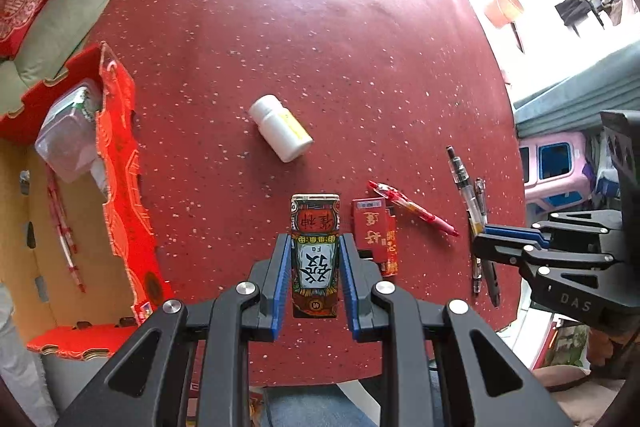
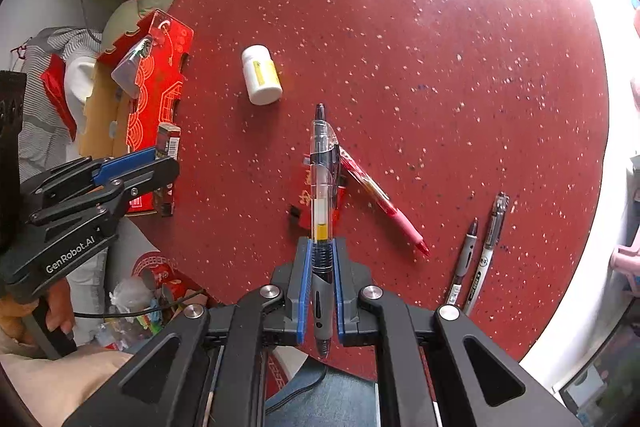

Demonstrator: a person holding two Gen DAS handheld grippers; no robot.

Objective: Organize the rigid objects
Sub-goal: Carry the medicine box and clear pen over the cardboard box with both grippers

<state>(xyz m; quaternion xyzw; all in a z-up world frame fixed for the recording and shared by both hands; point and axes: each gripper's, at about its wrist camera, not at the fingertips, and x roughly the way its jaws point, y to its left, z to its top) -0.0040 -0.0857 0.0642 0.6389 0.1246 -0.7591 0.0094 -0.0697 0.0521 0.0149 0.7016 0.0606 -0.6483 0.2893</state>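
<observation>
Only the right wrist view shows two dark pens point(image 2: 478, 255) right of the red pen point(image 2: 380, 199). The left gripper point(image 1: 315, 259) pinches a card box point(image 1: 315, 247); the right gripper point(image 2: 320, 259) pinches a clear pen point(image 2: 321, 195). Left of the white bottle point(image 1: 280, 127), the open red box point(image 1: 120, 163) holds a clear plastic tub point(image 1: 68, 135).

"GenRobot.AI" stands in white on the black body of the left gripper point(image 2: 132, 163), seen from the right wrist view. The right gripper point(image 1: 480, 243) carries "DAS" — the legible part of its marking. The card box point(image 1: 315, 255) bears a large Chinese character with "FO" beside it, inverted — other print is too small.
</observation>
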